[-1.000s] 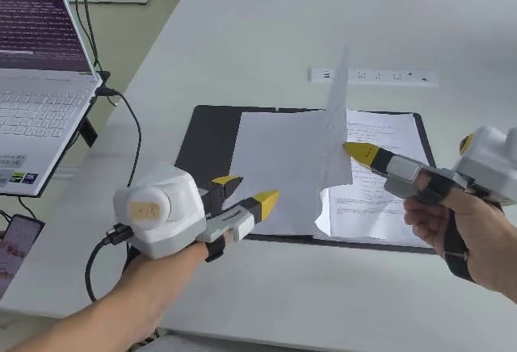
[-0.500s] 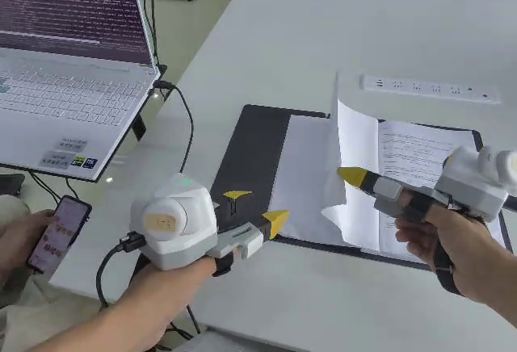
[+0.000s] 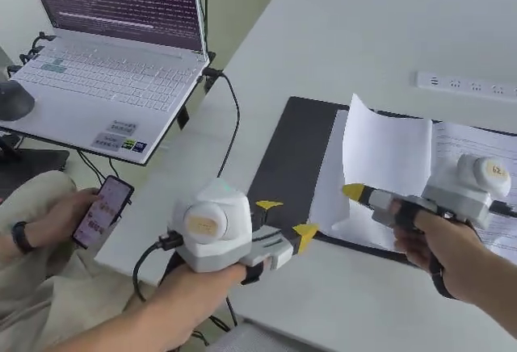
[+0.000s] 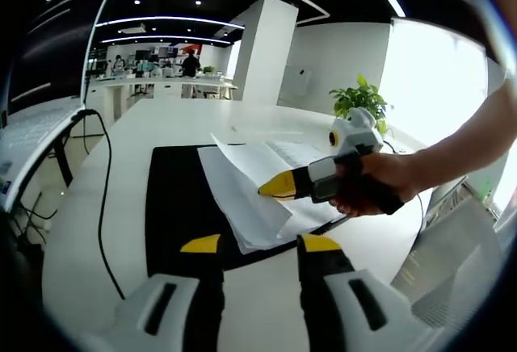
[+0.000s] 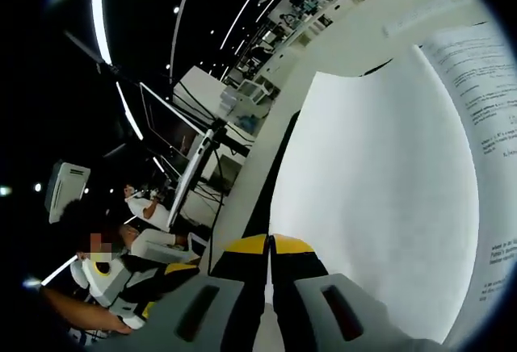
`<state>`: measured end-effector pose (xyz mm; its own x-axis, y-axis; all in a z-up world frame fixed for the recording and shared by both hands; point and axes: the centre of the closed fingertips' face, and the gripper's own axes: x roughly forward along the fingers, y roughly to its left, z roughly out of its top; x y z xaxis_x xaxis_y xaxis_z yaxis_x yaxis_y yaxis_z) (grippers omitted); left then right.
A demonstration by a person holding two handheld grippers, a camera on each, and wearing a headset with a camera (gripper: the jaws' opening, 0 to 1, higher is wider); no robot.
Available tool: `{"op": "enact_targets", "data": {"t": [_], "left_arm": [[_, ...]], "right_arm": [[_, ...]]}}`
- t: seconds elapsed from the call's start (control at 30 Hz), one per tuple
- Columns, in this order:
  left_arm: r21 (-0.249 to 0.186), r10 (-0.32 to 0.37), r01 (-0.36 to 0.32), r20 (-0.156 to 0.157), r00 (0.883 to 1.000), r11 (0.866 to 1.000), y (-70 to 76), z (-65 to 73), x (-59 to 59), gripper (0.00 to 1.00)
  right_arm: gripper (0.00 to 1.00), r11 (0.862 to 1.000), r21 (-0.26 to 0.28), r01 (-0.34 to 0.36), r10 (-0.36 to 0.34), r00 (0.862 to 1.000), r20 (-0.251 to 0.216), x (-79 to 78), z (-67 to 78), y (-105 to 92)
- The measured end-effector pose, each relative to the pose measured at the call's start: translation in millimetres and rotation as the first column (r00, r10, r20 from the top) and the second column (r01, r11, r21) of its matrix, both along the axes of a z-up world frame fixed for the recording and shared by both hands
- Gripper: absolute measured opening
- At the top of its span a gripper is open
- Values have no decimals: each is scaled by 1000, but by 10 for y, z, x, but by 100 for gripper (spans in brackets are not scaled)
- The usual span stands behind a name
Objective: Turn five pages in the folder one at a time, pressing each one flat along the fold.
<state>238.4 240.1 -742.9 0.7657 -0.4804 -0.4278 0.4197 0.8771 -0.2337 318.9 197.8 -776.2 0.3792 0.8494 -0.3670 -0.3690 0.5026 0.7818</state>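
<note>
Your right tongs [image 3: 353,191] pinch the page [image 3: 388,152] over the folder [image 3: 284,162]; your left tongs [image 3: 287,216] are apart beside the folder.

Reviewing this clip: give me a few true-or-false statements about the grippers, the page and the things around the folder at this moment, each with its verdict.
1. The right gripper has its jaws shut on a lifted page. True.
2. The left gripper is clamped on the folder. False: its jaws are open and hold nothing, near the folder's near edge.
3. The laptop is closed. False: its lid is up and the screen shows text.
4. A power strip lies on the table beyond the folder. True.
</note>
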Motion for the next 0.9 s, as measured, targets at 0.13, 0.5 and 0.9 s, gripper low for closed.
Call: {"op": "enact_targets", "data": {"t": [0.13, 0.5, 0.9], "left_arm": [[4, -5, 5, -10, 1000, 1000, -15, -52, 3, 34], [19, -22, 22, -21, 1000, 1000, -87, -146, 61, 34], [80, -93, 93, -7, 996, 992, -503, -345, 407, 29]], "right_arm": [[0, 1000, -11, -3, 3, 1000, -14, 27, -102, 31], [6, 1000, 25, 1, 0, 1000, -22, 20, -72, 31], [4, 995, 52, 86, -88, 995, 42, 410, 180, -553]]}}
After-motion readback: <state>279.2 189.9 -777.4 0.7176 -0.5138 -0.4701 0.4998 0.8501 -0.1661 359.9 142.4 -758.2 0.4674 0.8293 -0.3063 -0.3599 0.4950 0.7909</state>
